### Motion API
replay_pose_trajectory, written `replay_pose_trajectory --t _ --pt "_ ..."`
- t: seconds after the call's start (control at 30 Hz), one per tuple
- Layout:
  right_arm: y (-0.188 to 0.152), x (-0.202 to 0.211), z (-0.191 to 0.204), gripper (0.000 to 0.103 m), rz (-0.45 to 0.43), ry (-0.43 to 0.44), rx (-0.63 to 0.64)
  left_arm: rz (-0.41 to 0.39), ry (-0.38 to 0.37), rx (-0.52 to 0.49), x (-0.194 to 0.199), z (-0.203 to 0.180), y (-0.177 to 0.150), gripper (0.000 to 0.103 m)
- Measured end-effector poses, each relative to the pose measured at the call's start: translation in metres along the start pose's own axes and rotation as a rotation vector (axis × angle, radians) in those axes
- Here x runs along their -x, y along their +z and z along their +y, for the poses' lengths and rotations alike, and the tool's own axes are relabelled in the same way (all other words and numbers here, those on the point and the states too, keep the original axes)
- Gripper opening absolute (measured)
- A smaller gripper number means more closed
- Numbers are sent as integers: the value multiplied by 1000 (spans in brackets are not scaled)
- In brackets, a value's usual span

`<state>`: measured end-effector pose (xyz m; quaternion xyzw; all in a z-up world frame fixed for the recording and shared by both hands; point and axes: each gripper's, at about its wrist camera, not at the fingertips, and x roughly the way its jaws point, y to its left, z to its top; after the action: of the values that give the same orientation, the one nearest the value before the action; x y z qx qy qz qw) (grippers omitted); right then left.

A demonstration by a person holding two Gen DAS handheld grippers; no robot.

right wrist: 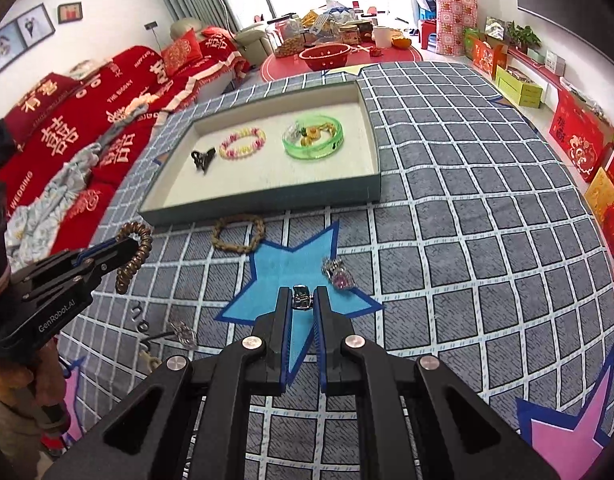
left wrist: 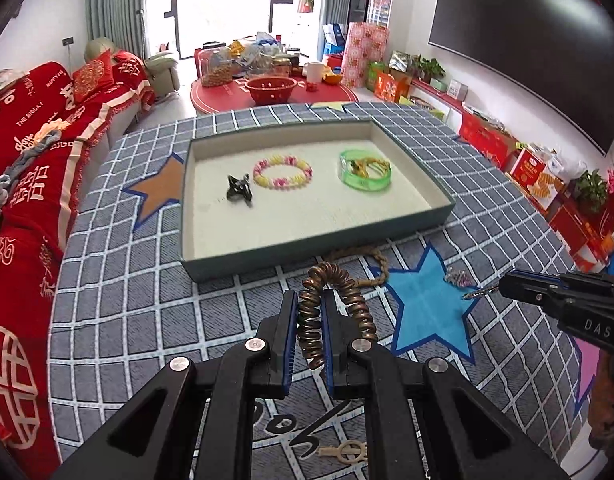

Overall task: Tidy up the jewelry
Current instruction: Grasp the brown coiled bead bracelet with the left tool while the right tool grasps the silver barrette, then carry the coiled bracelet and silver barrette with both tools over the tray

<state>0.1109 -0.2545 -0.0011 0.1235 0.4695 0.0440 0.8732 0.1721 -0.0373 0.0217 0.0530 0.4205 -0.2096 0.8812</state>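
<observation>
Left wrist view: tray [left wrist: 411,216] far across the checked cloth [left wrist: 147,300], holding green bangle [left wrist: 365,176] right, bead bracelet [left wrist: 282,171] middle, dark clip [left wrist: 240,191] left. Left gripper [left wrist: 309,322] pinches the coil band [left wrist: 339,312]; its free loop dangles and could snag the tray's near wall. Right gripper [right wrist: 303,300] pinches a small ring [right wrist: 302,296] at the very tips, so a slip seems likely. Braided bracelet [right wrist: 238,234] and pink charm [right wrist: 339,276] lie on the cloth near the tray.
</observation>
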Motion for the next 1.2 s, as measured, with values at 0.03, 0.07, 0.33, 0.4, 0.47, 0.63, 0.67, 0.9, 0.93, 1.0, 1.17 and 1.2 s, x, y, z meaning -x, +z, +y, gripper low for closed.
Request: replay_pose_trajectory --t 0.03,0.07,0.33,0.4,0.47,0.63,0.67,0.9,0.93,1.0,1.17,1.2 --pt "2 2 -1 11 -4 5 -7 -9 5 2 3 2 2 24" --pt "3 4 -2 11 -8 9 -12 -15 8 3 4 2 3 24" --pt "32 16 -1 11 -52 27 -21 -49 25 15 12 10 16 24" --pt "42 17 0 11 -66 33 -23 -56 30 20 12 13 22 24" --pt "54 17 1 11 -79 44 -31 -59 37 25 9 16 28 24" --pt "84 7 1 11 -90 74 -57 -47 44 47 -5 26 42 24" --pt "89 4 0 11 -87 83 -64 -45 51 47 -8 27 45 24" --pt "112 -38 4 11 -34 136 -89 -12 74 54 -43 36 64 24" --pt "113 -46 5 11 -22 147 -91 -4 77 55 -50 37 66 24" --pt "116 -59 7 11 -2 165 -93 11 81 57 -60 36 67 24" --pt "120 -93 3 11 49 158 -104 45 96 61 -87 39 73 24" --pt "121 -98 0 11 55 152 -108 50 99 60 -91 40 74 24"
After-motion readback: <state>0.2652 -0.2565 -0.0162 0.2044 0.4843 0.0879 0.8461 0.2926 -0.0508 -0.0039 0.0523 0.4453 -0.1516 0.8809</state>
